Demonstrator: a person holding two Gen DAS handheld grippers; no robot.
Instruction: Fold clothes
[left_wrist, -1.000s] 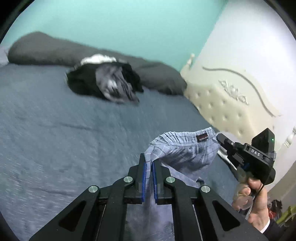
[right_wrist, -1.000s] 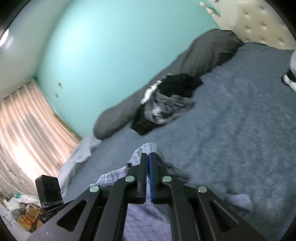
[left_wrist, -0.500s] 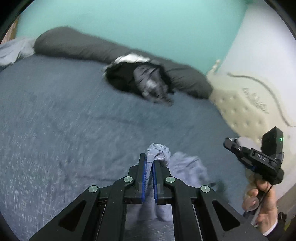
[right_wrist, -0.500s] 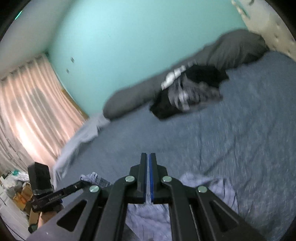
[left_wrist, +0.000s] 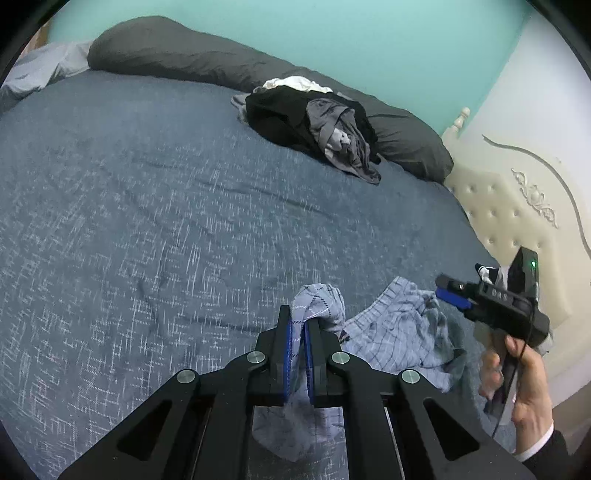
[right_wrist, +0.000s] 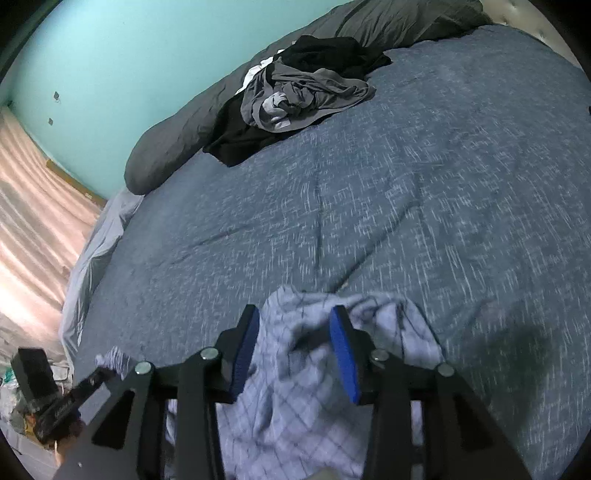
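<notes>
The right gripper (right_wrist: 295, 354) has let go, fingers spread over the checked shorts (right_wrist: 295, 387) slumped on the bed (right_wrist: 332, 203). The left gripper (left_wrist: 299, 332) pinches one corner between its fingers, anchoring it, I'd judge, for spreading.

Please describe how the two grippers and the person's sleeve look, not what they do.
Both grippers are black with blue pads on the fingers and silver round bolts on the linkages. The right gripper has a boxy top with a green light, white lettering and a thin black cable. The hand holding it wears a dark sleeve with a white cuff.
</notes>
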